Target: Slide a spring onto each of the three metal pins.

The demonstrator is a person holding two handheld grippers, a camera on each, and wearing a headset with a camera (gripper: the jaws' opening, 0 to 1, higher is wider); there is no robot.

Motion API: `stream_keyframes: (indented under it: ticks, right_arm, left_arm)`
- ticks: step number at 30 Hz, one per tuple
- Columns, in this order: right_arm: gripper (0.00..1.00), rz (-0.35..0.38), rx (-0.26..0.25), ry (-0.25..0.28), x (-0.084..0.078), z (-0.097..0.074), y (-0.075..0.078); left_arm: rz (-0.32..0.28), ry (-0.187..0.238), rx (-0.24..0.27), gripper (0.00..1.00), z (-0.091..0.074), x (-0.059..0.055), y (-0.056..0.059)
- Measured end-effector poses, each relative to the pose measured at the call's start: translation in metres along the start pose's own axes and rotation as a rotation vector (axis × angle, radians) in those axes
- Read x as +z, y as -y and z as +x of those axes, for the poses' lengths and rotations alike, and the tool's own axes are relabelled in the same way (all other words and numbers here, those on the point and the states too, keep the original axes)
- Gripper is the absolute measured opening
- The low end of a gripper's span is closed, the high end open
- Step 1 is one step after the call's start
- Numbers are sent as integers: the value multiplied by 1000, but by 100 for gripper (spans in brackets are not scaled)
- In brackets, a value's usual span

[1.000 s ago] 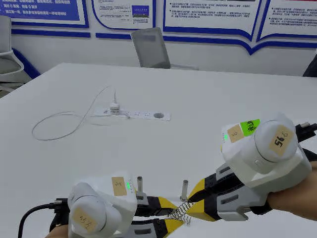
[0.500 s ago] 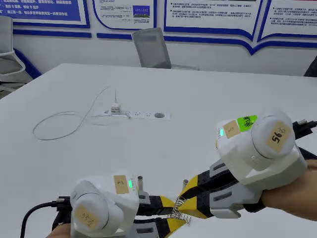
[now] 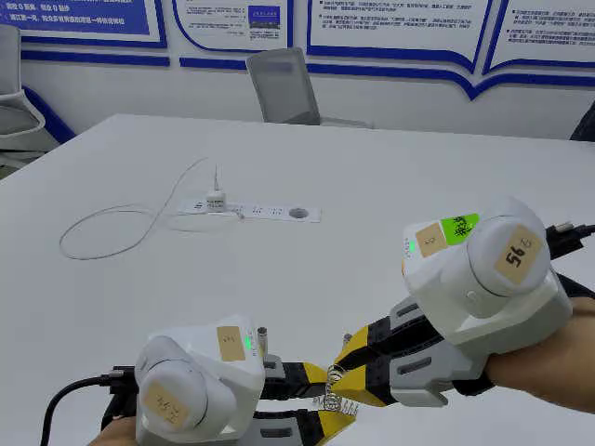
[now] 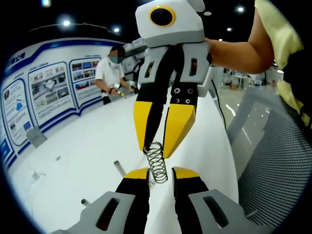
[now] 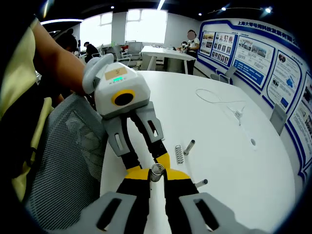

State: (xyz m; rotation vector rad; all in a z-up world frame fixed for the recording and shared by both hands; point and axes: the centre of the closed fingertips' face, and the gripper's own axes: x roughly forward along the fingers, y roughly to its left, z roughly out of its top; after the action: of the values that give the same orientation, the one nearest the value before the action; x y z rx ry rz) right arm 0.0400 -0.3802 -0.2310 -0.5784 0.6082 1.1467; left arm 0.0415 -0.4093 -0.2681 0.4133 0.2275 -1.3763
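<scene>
My left tongs (image 4: 161, 174) are closed to coil width on one end of the spring (image 4: 157, 163), which hangs in the air just above the counter (image 3: 279, 269) between my two tools. Behind it the left pin (image 3: 263, 336) and the right pin (image 3: 347, 340) stand upright and look bare. A spare spring (image 5: 179, 154) lies flat near them. My right tongs (image 5: 157, 174) pinch the spring's other end, so it is gripped from both sides. To do this well, I judge that one side must let go and leave an end free. I'd hold lightly so the coils don't squash and turn the spring in line with the nearer pin. Then I'd centre its open mouth over the tip and ease straight down.
</scene>
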Motion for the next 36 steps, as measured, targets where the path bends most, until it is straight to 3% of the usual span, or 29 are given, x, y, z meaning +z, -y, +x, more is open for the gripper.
stream_keyframes:
  ticks: [9, 17, 36]
  right_arm:
    - [11, 21, -31, -1, -5, -10, 11]
    - [11, 52, -85, 0, -14, -29, 29]
    - [11, 137, -229, 3, -42, -75, 74]
  left_arm:
    - [-24, 12, 22, 25, -9, 0, -9]
    - [-55, 21, 75, 30, -25, -3, -23]
    - [-145, 14, 211, 44, -64, -31, -49]
